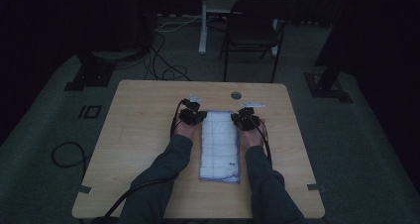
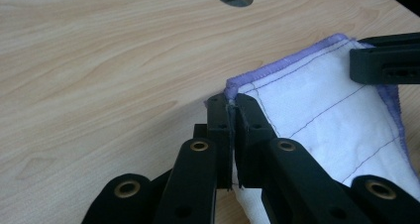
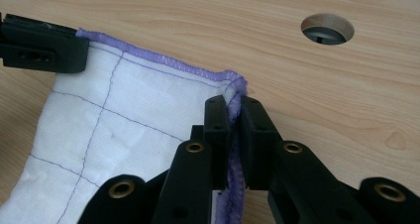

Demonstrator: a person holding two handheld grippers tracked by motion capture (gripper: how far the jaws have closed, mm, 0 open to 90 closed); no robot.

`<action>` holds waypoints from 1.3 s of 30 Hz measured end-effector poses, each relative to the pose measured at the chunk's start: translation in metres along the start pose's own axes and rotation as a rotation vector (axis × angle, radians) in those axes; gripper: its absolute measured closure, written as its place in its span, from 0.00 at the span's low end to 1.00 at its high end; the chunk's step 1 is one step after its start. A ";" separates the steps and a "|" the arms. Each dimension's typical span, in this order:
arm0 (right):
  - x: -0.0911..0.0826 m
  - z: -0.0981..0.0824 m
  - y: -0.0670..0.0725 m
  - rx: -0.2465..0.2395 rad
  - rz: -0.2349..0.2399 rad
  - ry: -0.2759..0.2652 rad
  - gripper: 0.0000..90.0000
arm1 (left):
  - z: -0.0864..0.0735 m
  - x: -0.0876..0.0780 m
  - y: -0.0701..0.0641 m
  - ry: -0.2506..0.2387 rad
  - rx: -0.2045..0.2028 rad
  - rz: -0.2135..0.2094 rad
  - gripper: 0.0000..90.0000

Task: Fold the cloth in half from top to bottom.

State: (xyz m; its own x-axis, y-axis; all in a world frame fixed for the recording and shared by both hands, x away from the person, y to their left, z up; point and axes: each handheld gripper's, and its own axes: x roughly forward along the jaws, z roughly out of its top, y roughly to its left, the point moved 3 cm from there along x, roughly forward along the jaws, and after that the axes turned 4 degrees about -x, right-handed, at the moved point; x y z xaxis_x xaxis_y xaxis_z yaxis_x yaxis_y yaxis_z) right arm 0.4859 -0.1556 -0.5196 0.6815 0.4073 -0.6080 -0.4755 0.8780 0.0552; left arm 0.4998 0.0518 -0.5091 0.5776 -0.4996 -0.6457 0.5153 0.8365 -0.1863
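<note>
A white quilted cloth (image 1: 220, 144) with a purple hem lies lengthwise on the wooden table (image 1: 138, 130), folded into a long strip. My left gripper (image 1: 198, 116) is shut on its far left corner, where the black jaws pinch the hem of the cloth (image 2: 317, 110) at my left gripper (image 2: 230, 102). My right gripper (image 1: 241, 116) is shut on the far right corner; the purple edge of the cloth (image 3: 129, 100) runs between the jaws of my right gripper (image 3: 234, 105). Both far corners are raised slightly off the table.
A round cable hole (image 1: 236, 94) sits in the table just beyond the cloth. A dark folding chair (image 1: 252, 28) and a white desk leg (image 1: 203, 21) stand behind the table. Cables trail on the floor at the left (image 1: 69, 154).
</note>
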 end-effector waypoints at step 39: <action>-0.040 0.011 0.012 -0.050 0.023 -0.098 0.93 | 0.004 -0.043 -0.013 -0.127 0.021 -0.082 0.97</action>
State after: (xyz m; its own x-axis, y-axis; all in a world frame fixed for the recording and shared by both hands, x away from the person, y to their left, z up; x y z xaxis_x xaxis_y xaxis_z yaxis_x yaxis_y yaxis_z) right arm 0.4590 -0.1591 -0.4856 0.7201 0.4522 -0.5263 -0.5175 0.8553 0.0269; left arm 0.4709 0.0615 -0.4757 0.6079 -0.5915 -0.5297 0.5762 0.7876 -0.2183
